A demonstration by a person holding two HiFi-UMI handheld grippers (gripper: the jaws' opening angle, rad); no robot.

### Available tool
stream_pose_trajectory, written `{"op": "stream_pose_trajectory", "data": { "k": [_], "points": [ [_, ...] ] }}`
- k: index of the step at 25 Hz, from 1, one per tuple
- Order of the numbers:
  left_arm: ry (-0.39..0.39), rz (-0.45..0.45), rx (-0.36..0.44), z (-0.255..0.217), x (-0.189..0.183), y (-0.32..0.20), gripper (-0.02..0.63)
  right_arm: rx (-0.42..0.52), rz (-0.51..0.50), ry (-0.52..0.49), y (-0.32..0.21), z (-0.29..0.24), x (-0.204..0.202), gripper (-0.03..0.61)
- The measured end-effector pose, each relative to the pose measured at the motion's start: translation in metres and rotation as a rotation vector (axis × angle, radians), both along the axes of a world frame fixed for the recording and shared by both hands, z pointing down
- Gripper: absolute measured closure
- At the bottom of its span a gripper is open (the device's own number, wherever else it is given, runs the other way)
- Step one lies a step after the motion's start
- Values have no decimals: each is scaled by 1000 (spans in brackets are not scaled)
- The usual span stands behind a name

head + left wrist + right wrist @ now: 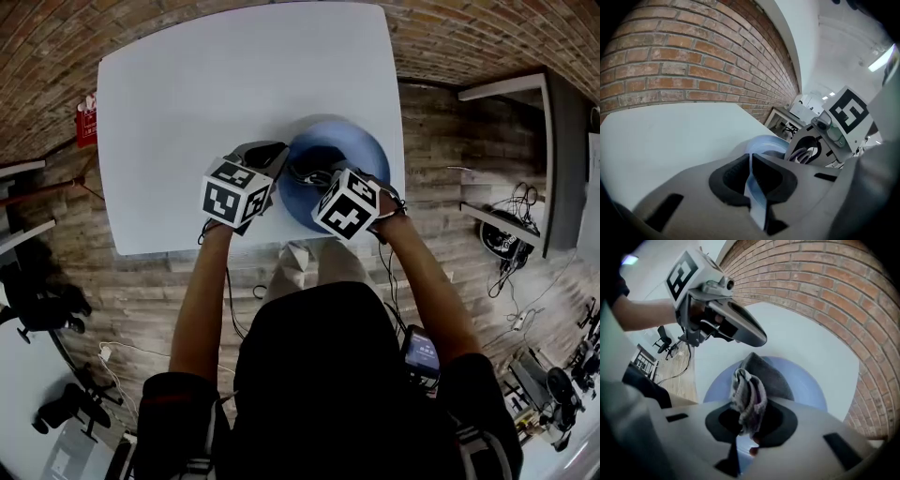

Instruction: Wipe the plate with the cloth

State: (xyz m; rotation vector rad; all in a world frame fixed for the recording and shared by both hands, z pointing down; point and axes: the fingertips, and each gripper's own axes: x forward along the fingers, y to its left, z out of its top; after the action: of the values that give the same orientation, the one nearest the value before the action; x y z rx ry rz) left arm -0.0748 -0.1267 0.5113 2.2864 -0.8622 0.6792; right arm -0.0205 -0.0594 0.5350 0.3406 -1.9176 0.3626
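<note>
- Left claw closed on the rim of the blue plate, probably to steady it on the white tabletop
- Right claw pinches the bunched cloth, its free end lying on the plate face for wiping

This is looking like a lab or studio workspace rather than a home. A bare brick wall is running along beyond the left gripper, behind a plain white table that is standing on a wooden floor. Off to the right of the right gripper, loose cables are trailing across the floor near a white desk. Black equipment is sitting on the floor well to the left of the left gripper. Past the left gripper's tips, another desk is standing under a strip light, and an office chair is showing left of the right gripper.
</note>
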Motion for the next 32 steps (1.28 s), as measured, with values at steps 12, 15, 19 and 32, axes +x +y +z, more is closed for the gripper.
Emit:
{"op": "stream_pose_trajectory", "data": {
  "k": [12,15,19,32],
  "points": [
    [13,-36,152,-63,-6,23,592,205,138,-97,-11,-65,13,528],
    [22,-51,190,-80,-8,30,594,280,180,-142,-12,-88,14,528],
    [20,-51,229,-100,-9,42,595,405,255,-216,-19,-120,19,528],
    [46,-79,397,-168,-7,67,595,516,408,-407,-3,-185,28,528]
  ]
}}
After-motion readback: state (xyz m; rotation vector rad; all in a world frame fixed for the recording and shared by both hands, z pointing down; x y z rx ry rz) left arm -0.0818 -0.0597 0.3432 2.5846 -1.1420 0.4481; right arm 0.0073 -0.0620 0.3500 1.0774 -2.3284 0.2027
